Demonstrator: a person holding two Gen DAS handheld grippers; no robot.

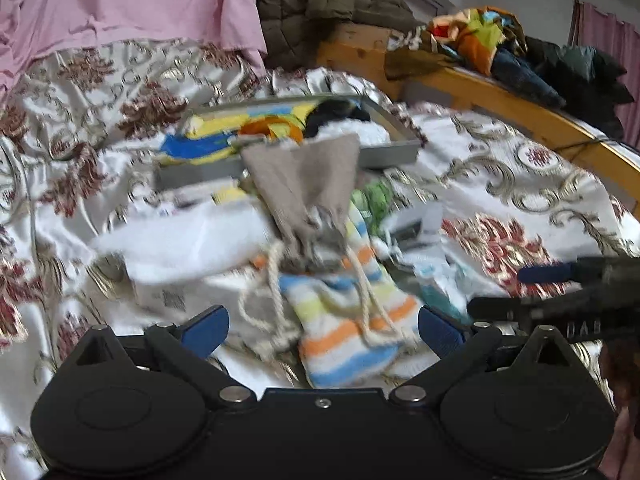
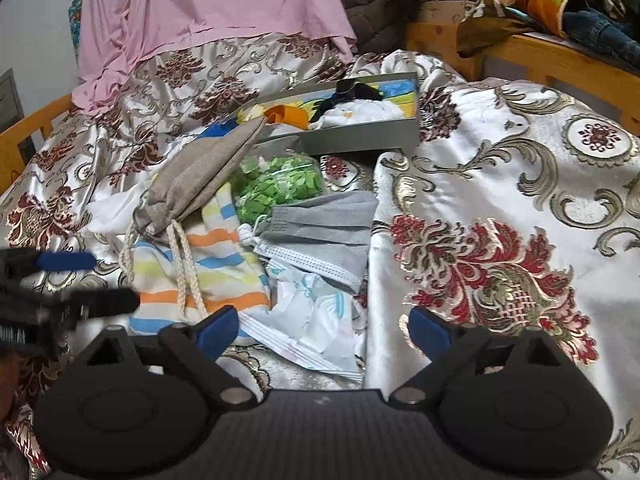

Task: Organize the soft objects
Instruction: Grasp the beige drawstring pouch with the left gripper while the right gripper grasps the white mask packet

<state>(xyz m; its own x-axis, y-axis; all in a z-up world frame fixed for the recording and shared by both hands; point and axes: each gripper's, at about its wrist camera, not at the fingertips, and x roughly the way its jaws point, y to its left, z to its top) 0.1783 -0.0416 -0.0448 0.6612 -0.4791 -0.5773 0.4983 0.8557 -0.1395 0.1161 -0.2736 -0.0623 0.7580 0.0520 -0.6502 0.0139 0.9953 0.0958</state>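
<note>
My left gripper [image 1: 323, 330] hangs with its blue-padded fingers [image 1: 206, 330] spread wide and nothing between the pads. Ahead of my left finger lies a rumpled white cloth [image 1: 180, 242], blurred in this view. Straight ahead between my fingers rests a soft striped pouch of white, orange, yellow and blue knit [image 1: 344, 320], its near end lying in the gap without touching either pad. Across its far end sits a beige woven drawstring bag [image 1: 308, 184] with cream cords [image 1: 272, 292] trailing toward me. Beyond that is a shallow grey tray [image 1: 384, 156], already holding bright yellow, blue and orange fabric plus something white and something black.

My right gripper [image 2: 324, 330] is also wide open and empty. Past my left finger [image 2: 218, 326] are the same striped pouch [image 2: 208, 272] and beige bag [image 2: 200, 176]. Between my fingers and just ahead lies crumpled white paper-like wrapping [image 2: 316, 308], and farther out a stack of grey face masks [image 2: 324, 232], then a clear packet of green pieces [image 2: 276, 184], then the tray [image 2: 360, 134]. Ahead of my right finger [image 2: 430, 330] is only the shiny floral bedspread [image 2: 500, 200], which covers everything underneath. The other gripper shows at the left edge [image 2: 80, 280].
</note>
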